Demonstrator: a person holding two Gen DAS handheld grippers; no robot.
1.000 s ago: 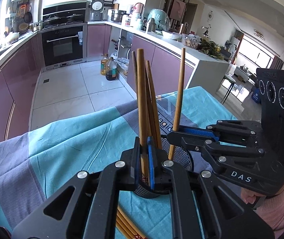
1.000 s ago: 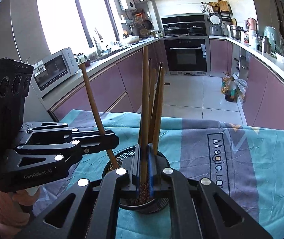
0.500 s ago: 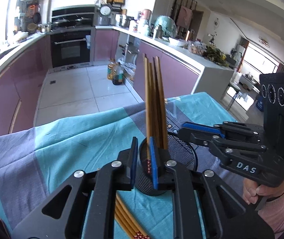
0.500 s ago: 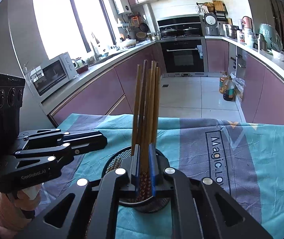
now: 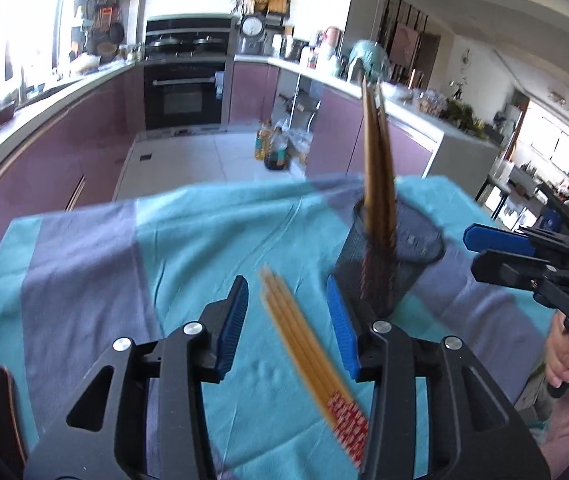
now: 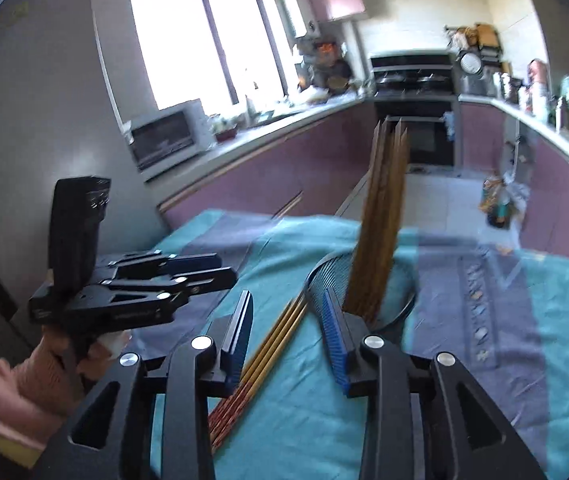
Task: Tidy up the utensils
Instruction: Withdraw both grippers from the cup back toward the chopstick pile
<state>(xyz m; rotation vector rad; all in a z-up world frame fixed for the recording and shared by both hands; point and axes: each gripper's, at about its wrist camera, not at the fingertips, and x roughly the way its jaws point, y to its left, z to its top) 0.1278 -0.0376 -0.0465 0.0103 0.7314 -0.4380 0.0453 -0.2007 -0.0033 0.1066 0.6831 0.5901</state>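
Chopsticks released into the holder; both grippers back off.

Left gripper (image 5: pixel 287 320) and right gripper (image 6: pixel 287 336) jaws are opening, empty. Darker chopsticks (image 5: pixel 378 184) now stand in the mesh holder (image 5: pixel 388 276); roughly four, blurred, remain on the cloth (image 5: pixel 308 344).

No words or numbers can be read. Blurry letters are printed on the cloth (image 6: pixel 480 320) over the table, and a small white label is seen on the left claw (image 6: pixel 220 270), both too smeared.
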